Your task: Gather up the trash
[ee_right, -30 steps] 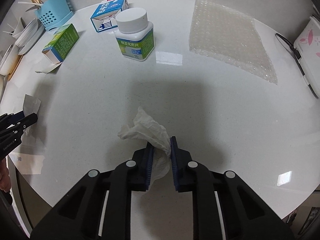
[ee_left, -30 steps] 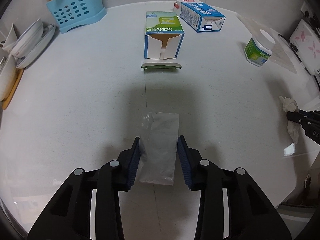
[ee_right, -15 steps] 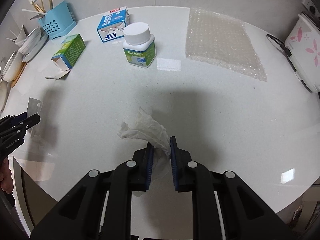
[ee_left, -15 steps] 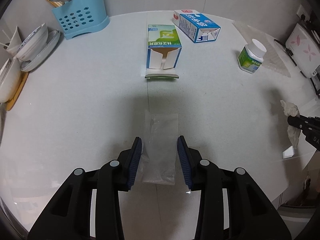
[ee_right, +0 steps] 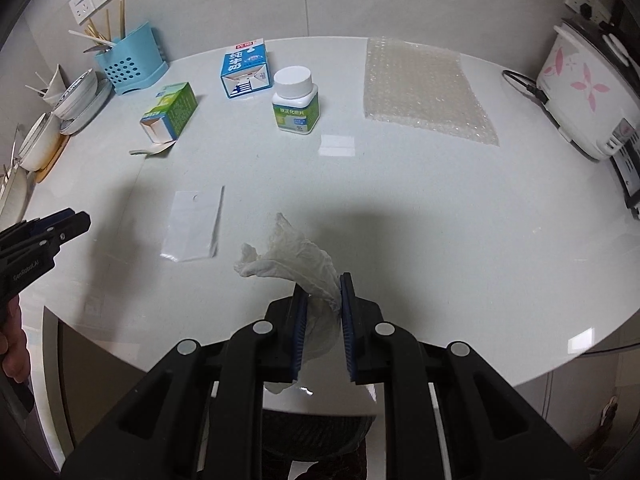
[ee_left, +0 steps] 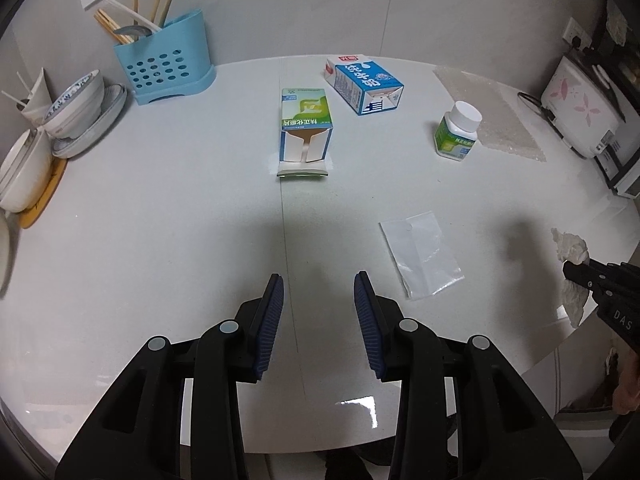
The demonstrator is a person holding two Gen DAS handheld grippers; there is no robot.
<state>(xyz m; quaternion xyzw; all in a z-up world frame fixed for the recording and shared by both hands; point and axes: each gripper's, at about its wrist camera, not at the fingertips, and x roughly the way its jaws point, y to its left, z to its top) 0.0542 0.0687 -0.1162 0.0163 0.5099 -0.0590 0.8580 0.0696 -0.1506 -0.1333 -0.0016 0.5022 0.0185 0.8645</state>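
My right gripper (ee_right: 323,292) is shut on a crumpled white tissue (ee_right: 296,264) and holds it above the white table's (ee_right: 400,200) front edge. It shows in the left wrist view too, the right gripper (ee_left: 576,274) at the far right with the tissue (ee_left: 570,246) hanging from it. My left gripper (ee_left: 319,304) is open above bare table, nothing between its blue pads. A flat clear plastic bag (ee_left: 422,254) lies on the table to its right, untouched. The right wrist view has the bag (ee_right: 194,226) between the left gripper (ee_right: 68,226) and the tissue.
Further back are an opened green box (ee_left: 306,120), a blue milk carton (ee_left: 362,84), a white bottle (ee_left: 458,130) and bubble wrap (ee_right: 424,88). A blue utensil holder (ee_left: 164,64) and stacked bowls (ee_left: 76,108) stand at the left, a rice cooker (ee_right: 580,92) at the right.
The left gripper rose and drew away to the left, so the clear bag no longer lies between its fingers. The right gripper lifted and pulled back with the tissue still in its grip.
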